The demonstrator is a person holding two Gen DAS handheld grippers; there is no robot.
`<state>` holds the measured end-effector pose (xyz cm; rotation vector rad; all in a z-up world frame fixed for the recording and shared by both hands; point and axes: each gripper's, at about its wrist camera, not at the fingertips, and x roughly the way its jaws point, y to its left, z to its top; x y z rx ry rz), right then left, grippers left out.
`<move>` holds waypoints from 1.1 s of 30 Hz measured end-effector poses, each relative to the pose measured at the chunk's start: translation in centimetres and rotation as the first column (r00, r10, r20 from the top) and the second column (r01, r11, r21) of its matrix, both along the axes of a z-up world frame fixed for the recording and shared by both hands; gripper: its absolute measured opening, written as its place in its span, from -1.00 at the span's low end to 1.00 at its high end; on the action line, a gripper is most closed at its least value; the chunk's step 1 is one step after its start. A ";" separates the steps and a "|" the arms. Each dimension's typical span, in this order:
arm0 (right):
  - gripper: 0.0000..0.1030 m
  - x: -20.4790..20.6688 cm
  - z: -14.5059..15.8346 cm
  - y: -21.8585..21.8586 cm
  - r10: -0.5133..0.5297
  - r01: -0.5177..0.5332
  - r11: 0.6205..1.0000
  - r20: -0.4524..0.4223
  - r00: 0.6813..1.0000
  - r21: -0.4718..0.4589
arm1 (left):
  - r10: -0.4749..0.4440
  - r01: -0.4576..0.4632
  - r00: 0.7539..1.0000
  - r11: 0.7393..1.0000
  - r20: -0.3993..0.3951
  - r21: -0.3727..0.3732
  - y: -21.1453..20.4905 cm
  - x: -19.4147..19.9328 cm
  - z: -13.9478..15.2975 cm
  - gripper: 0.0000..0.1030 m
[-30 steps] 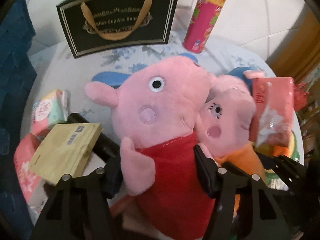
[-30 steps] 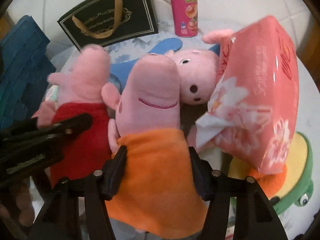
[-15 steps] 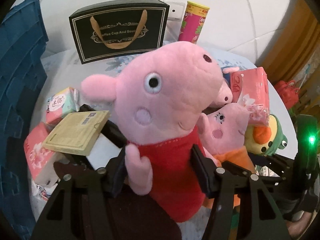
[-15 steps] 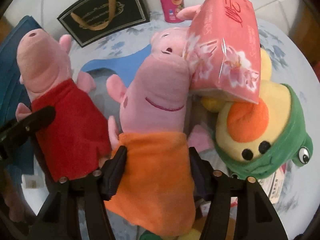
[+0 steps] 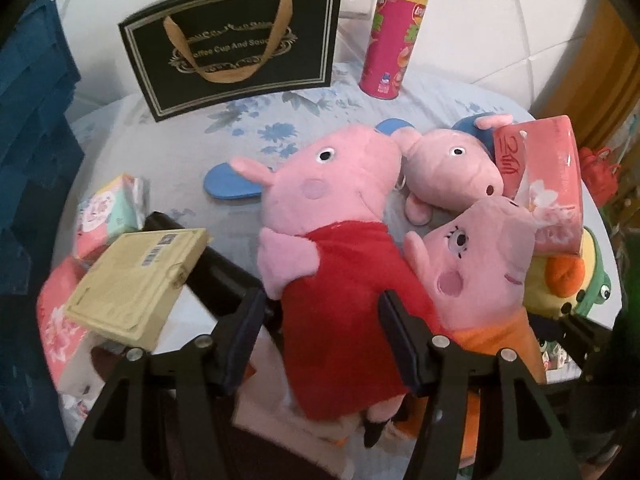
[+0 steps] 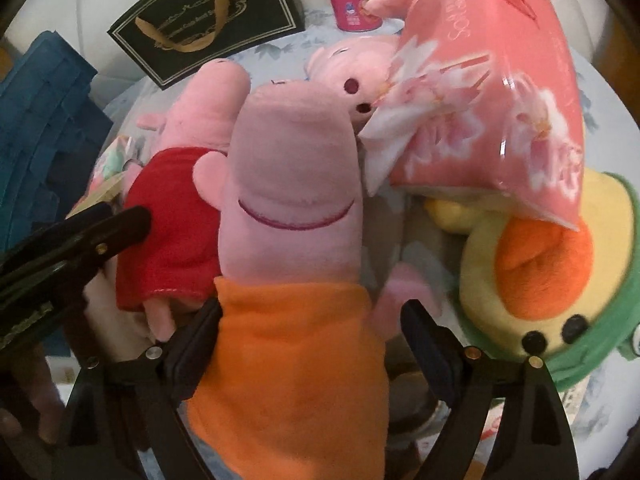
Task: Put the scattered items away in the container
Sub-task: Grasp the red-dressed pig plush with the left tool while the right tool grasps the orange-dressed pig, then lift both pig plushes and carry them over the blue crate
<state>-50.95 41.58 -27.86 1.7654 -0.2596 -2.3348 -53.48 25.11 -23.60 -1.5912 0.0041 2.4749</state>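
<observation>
Red-dressed pig plush [image 5: 340, 300] is clamped at the body by the left gripper [image 5: 320, 336]. The right gripper [image 6: 312, 344] has just been opening; its jaws stand wide, the orange-dressed pig plush [image 6: 288, 360] between them with a gap on the right. Only the left view shows the tan box [image 5: 136, 280].

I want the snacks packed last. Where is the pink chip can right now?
The pink chip can stands upright at the far edge of the table in the left wrist view, just right of the black gift bag and beyond the plush pigs.
</observation>
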 end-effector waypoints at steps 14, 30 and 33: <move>0.99 1.4 -2.6 -0.3 -0.029 0.030 0.999 0.056 0.998 -0.019 | -0.017 0.017 1.000 1.000 0.013 -0.019 1.8 -1.8 -2.3 0.39; 0.43 4.5 4.7 0.5 -0.061 0.062 0.998 -0.125 0.990 0.006 | -0.059 0.059 0.997 0.998 -0.055 0.004 0.3 2.9 4.2 -0.90; 0.43 6.2 6.3 1.7 -0.070 0.073 0.997 -0.153 0.986 0.015 | -0.034 0.034 0.999 0.999 -0.031 0.017 -0.6 3.9 4.2 -0.89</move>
